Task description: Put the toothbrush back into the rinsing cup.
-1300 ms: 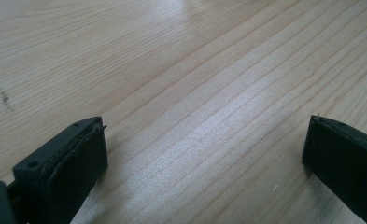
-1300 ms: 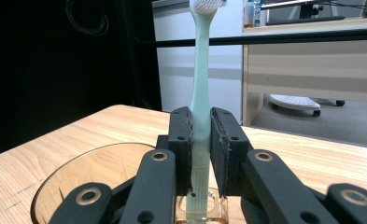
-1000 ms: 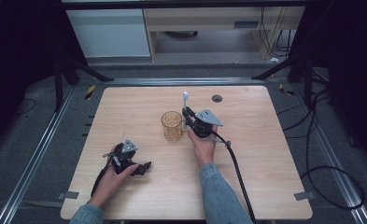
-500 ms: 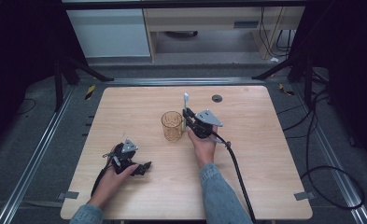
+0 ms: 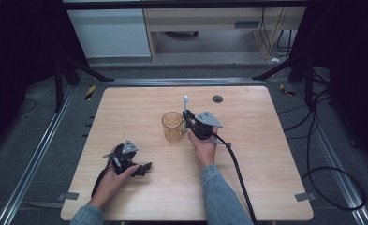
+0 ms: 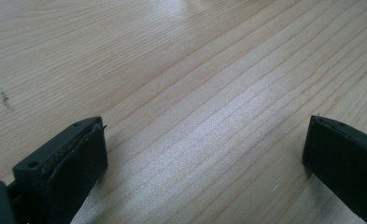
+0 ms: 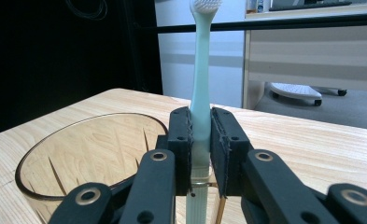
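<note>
A toothbrush (image 7: 201,84) stands upright in the tight pinch of the right gripper (image 7: 201,140), bristle head up and its long axis near vertical, just beside the rim of an amber glass cup (image 5: 172,126) near the middle of the wooden table (image 5: 266,154). In the right gripper view the two black pads press flat on the pale green handle from either side, with the cup's open mouth low and to the left of the jaws. Seen from the high view, the right gripper (image 5: 187,117) sits just right of the cup, the brush's white head (image 5: 186,99) rising above it on the far side. The likely coming move is a short carry sideways over the rim and a lowering of the handle end into the cup. The left gripper (image 5: 144,166) rests on the table well apart from the cup, toward the person, its jaws spread wide on nothing but bare wood (image 6: 195,93). The right hand (image 5: 204,149) is by far the nearer to the cup.
</note>
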The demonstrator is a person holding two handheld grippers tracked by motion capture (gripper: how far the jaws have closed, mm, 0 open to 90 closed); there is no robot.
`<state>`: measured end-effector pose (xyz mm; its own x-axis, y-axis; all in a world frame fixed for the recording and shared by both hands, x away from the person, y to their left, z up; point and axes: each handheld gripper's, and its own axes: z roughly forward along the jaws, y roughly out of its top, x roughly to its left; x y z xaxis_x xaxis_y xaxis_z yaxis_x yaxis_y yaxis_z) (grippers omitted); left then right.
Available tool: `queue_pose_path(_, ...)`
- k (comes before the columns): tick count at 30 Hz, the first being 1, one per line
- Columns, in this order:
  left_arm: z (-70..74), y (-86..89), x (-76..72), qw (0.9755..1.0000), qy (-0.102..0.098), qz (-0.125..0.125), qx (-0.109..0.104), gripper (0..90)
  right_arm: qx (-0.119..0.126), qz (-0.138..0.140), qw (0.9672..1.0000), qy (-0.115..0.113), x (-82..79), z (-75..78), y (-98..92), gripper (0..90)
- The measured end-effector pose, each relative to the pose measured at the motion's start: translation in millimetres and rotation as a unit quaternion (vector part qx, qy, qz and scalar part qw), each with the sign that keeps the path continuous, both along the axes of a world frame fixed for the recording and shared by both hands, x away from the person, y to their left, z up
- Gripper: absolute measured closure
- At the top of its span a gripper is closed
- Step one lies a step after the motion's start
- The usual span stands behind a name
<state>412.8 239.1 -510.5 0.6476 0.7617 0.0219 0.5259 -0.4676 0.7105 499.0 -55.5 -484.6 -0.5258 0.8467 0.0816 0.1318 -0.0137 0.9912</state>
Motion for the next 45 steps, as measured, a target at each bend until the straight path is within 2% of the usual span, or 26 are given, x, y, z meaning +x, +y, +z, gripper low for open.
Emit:
queue_pose_path(30,-0.1,-0.1,0.0,1.0,0.0,0.001,-0.001,0.0,0.0,-0.001,0.9999,0.011,0.0,0.5,-1.5,74.9)
queue_pose_path(31,-0.1,-0.1,0.0,1.0,0.0,0.001,-0.001,0.0,-0.002,0.001,1.0,0.007,0.4,0.4,-2.2,74.6)
queue_pose_path(45,-0.1,-0.1,0.0,1.0,0.0,0.001,-0.001,0.0,-0.001,-0.003,0.9999,0.014,-3.2,11.3,-7.1,69.5)
